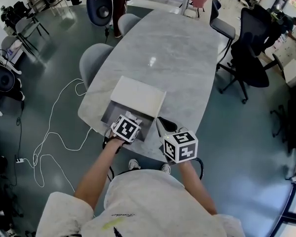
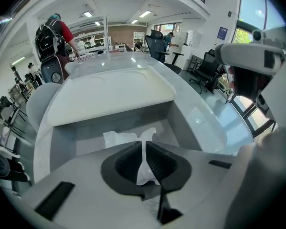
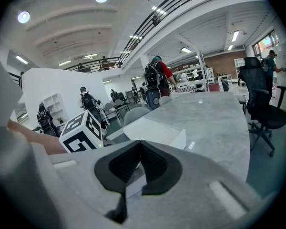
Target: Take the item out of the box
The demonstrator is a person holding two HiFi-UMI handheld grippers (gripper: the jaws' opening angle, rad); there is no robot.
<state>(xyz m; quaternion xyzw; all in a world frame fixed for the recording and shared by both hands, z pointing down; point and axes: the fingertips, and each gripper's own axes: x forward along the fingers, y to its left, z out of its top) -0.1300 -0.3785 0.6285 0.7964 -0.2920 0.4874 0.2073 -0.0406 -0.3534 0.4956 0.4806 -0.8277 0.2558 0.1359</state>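
Observation:
An open grey box (image 1: 107,115) sits at the near end of the marble table (image 1: 177,58), its white lid (image 1: 138,97) leaning at the box's far side. My left gripper (image 1: 132,120) reaches down into the box and is shut on a white plastic packet (image 2: 144,165), whose crumpled rest (image 2: 123,138) lies on the box floor (image 2: 86,140). My right gripper (image 1: 164,126) is just right of the box's near right corner. Its jaws (image 3: 139,149) are shut, with the box's edge (image 3: 129,181) showing right below them. I cannot tell whether they pinch it.
Grey chairs (image 1: 94,58) stand along the table's left side and black office chairs (image 1: 251,48) on the right. A white cable (image 1: 49,137) trails over the floor at the left. People with backpacks (image 3: 157,82) stand at the table's far end.

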